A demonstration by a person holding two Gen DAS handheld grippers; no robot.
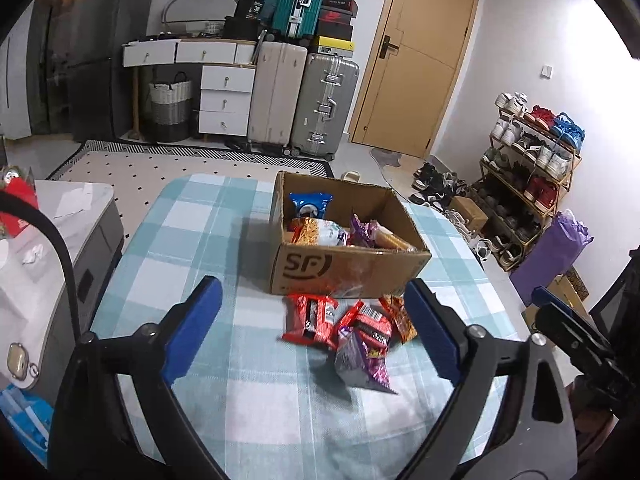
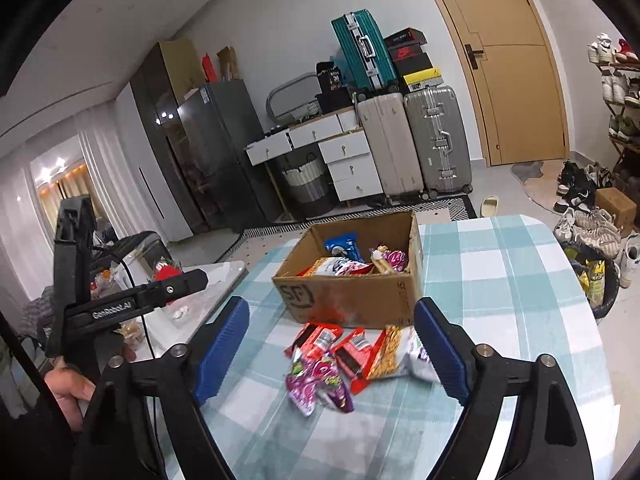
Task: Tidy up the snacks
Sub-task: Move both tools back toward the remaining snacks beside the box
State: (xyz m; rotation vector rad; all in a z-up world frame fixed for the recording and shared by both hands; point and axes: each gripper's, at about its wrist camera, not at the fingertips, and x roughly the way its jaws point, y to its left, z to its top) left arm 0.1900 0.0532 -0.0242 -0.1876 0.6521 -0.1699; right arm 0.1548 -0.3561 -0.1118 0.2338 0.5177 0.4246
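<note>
A brown cardboard box (image 1: 352, 272) stands on the checked tablecloth (image 1: 192, 248) and holds several snack packets, among them a blue one (image 1: 310, 204). In front of it lie red packets (image 1: 310, 320), a purple packet (image 1: 362, 364) and an orange-patterned packet (image 1: 402, 316). My left gripper (image 1: 312, 332) is open and empty, above and short of this pile. The box (image 2: 356, 296), red packets (image 2: 332, 344), purple packet (image 2: 320, 384) and an orange-and-white bag (image 2: 400, 354) show in the right wrist view. My right gripper (image 2: 332, 354) is open and empty, its fingers to either side of the pile in view.
A white side table (image 1: 60, 216) with clutter stands left of the table. Suitcases (image 1: 304, 100), white drawers (image 1: 224, 96) and a door (image 1: 416, 56) are at the back. A shoe rack (image 1: 532, 160) stands at the right. The left gripper's body (image 2: 120, 300) shows at the left in the right wrist view.
</note>
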